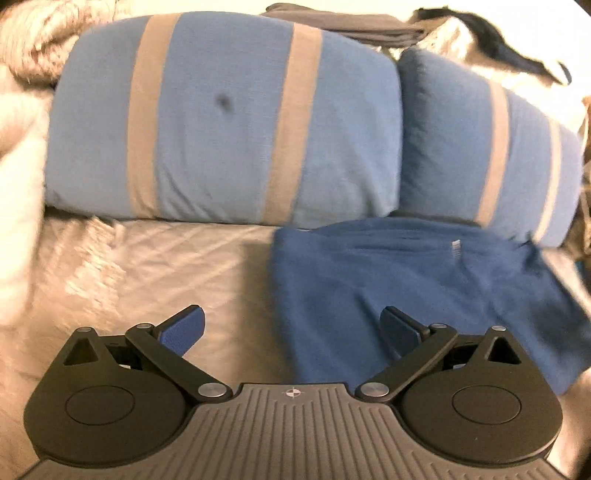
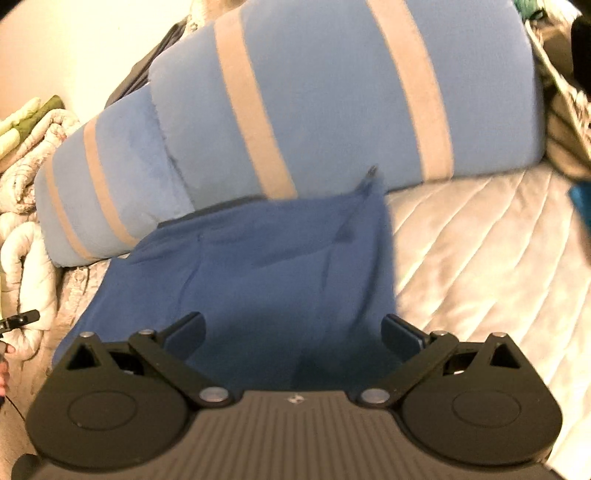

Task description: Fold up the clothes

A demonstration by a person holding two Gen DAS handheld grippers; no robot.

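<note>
My right tongs (image 2: 293, 332) hang released over the blue garment (image 2: 258, 266), which stretches away toward the pillows (image 2: 332, 92); my left tongs (image 1: 293, 326), also released, straddle its left edge.

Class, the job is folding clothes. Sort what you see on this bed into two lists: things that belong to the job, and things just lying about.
Belongs to the job:
- dark blue garment
- left tool, open
- right tool, open

Just lying about:
- two blue striped pillows
- quilted bedspread
- bunched pale comforter
- dark clothing behind the pillows
</note>
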